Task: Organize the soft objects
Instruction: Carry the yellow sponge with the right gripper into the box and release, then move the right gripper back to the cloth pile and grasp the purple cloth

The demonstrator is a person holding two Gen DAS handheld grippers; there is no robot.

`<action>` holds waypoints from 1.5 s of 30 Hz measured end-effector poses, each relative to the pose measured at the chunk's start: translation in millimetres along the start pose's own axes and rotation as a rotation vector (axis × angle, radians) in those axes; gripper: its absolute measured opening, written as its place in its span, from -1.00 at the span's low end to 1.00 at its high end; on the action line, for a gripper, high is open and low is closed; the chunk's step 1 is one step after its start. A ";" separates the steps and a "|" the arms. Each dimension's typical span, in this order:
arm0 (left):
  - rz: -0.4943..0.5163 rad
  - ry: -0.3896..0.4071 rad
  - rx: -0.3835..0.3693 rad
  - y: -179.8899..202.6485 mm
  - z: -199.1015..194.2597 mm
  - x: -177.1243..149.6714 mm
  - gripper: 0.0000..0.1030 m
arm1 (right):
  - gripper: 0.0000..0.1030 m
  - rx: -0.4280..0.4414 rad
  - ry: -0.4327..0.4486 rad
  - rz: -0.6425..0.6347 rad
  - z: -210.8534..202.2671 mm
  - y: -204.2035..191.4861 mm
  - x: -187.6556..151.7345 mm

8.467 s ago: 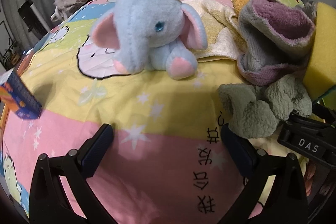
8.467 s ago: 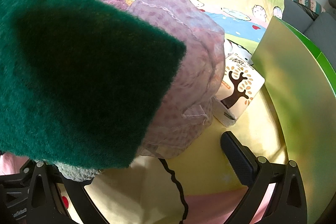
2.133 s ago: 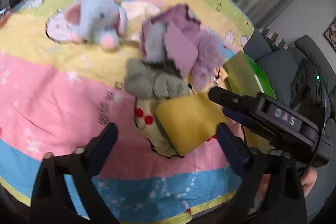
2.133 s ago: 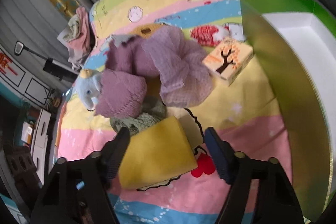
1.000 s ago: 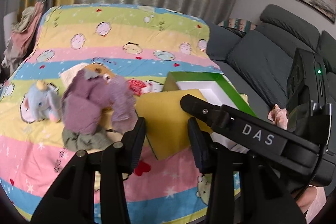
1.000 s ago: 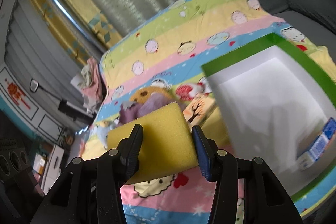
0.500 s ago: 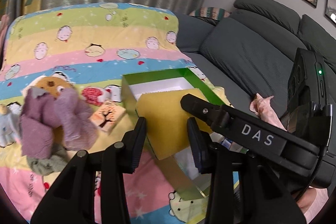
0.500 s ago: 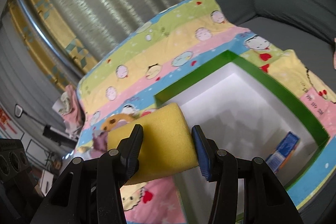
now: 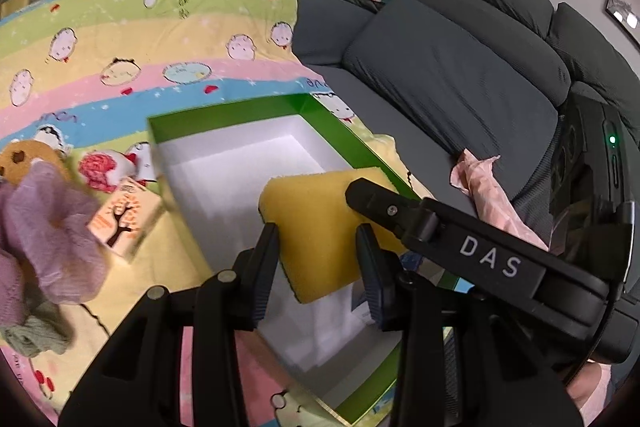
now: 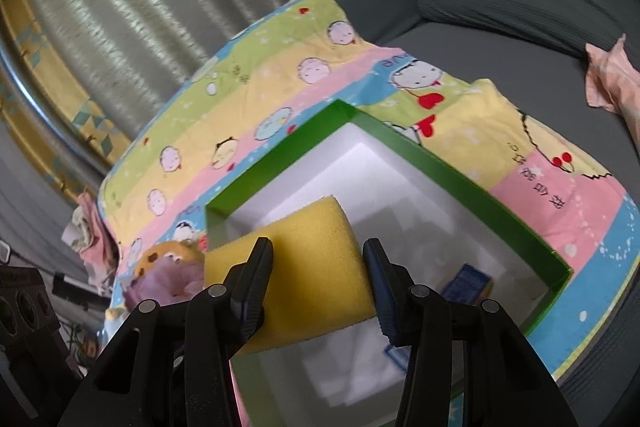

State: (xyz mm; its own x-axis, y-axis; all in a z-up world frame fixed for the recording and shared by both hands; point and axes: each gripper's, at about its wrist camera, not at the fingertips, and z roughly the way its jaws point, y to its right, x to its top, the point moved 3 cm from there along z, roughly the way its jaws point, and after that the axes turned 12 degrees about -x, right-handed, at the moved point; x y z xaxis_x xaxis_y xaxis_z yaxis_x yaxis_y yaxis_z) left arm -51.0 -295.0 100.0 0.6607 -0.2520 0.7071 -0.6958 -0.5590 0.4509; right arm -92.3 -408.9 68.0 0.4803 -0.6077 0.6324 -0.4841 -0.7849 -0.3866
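Sponge (image 10: pixel 308 259) has travelled from the blanket (image 9: pixel 120 39) to over the box (image 9: pixel 240 163), right gripper (image 10: pixel 318 279) and left gripper (image 9: pixel 316 267) fingers both clamped on it. Next: drop it in.

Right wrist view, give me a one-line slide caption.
Right gripper holds a yellow sponge above the open green box on the cartoon blanket.

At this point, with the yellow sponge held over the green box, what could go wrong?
Both tools, the left and the right, squeeze one sponge; if they open unevenly, it may swing and land on the box rim instead of inside. The sponge could also cover the small blue packet already in the box.
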 end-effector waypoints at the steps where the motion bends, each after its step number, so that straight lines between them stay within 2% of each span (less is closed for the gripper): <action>1: -0.004 -0.003 -0.004 -0.5 2.7 0.1 -0.27 | -0.05 -0.009 0.001 0.003 1.3 2.5 0.9; 11: -0.073 -0.048 -0.008 -13.0 24.8 -0.6 -0.27 | -0.06 -0.065 -0.031 0.003 18.8 9.9 7.4; 18: -0.076 -0.072 0.030 -19.0 33.3 -5.1 -0.34 | -0.06 -0.129 -0.085 -0.015 39.2 8.1 3.9; 25: -0.066 -0.078 0.039 -18.8 33.3 -5.7 -0.34 | -0.06 -0.162 -0.086 -0.022 41.9 9.2 4.0; 30: -0.059 -0.053 0.038 -19.2 18.6 -4.7 -0.29 | -0.03 -0.240 -0.046 -0.047 37.4 8.1 5.9; 32: -0.057 -0.036 0.042 -20.8 7.8 -5.2 -0.21 | 0.04 -0.241 -0.039 -0.055 35.6 6.8 6.0; 34: -0.052 -0.019 0.060 -22.4 -3.2 -6.5 -0.11 | 0.34 -0.241 -0.033 -0.066 32.5 4.5 4.8; 36: -0.044 0.000 0.076 -23.6 -14.1 -7.9 0.03 | 0.55 -0.224 -0.018 -0.084 29.1 0.9 4.1; 38: -0.030 0.013 0.113 -26.2 -26.6 -9.3 0.35 | 0.59 -0.214 0.021 -0.099 24.0 -3.8 4.5; 41: -0.006 0.045 0.191 -31.5 -47.7 -10.9 0.52 | 0.59 -0.229 0.053 -0.116 19.4 -11.2 3.8; 44: 0.006 0.065 0.243 -38.4 -71.4 -15.0 0.60 | 0.61 -0.213 0.061 -0.135 17.1 -20.1 0.4; 45: 0.009 0.071 0.263 -40.7 -78.2 -16.4 0.61 | 0.67 -0.206 0.063 -0.145 16.6 -24.0 -0.8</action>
State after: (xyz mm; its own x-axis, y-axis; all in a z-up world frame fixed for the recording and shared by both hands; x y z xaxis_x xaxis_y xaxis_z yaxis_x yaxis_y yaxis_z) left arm -55.6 -206.3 112.7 0.6267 -0.2074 0.7511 -0.5988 -0.7450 0.2939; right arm -68.9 -391.5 65.6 0.5121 -0.4772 0.7142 -0.5557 -0.8181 -0.1482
